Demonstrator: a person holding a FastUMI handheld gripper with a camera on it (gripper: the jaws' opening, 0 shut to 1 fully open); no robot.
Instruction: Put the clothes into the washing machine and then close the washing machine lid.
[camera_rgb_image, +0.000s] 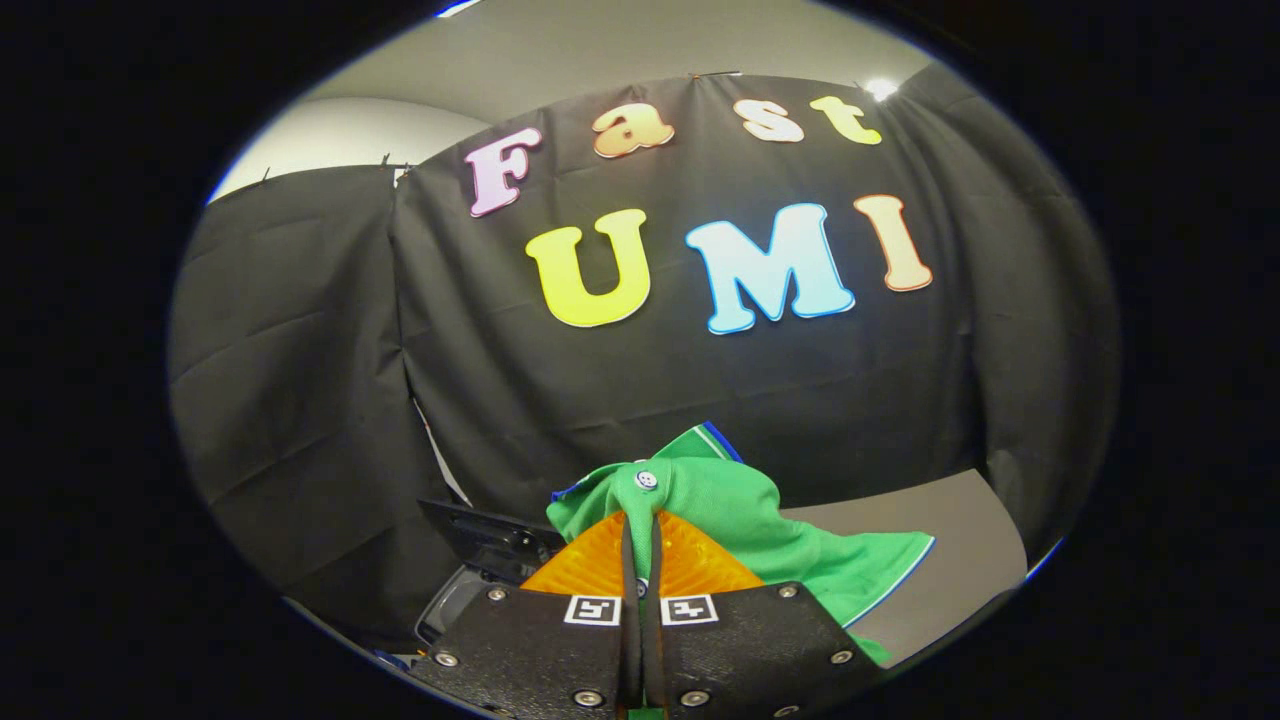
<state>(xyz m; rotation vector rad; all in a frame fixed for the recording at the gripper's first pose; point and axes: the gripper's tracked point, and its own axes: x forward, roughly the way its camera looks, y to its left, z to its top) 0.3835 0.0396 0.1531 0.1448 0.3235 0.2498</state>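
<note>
A green polo shirt (745, 520) with white and blue trim and a white button hangs from my gripper (640, 520). Both fingers are pressed together on a fold of its cloth near the button, and the shirt drapes over the fingertips and down to the right. Just left of and below the fingers I see part of a dark machine (490, 550), its open lid standing up and a pale rim beneath it. The shirt is held above the grey table (950, 540), a little right of that machine.
The booth's black cloth wall (700, 370) stands close behind the shirt and wraps round the left side. A grey table surface stretches to the right of the fingers up to the wall.
</note>
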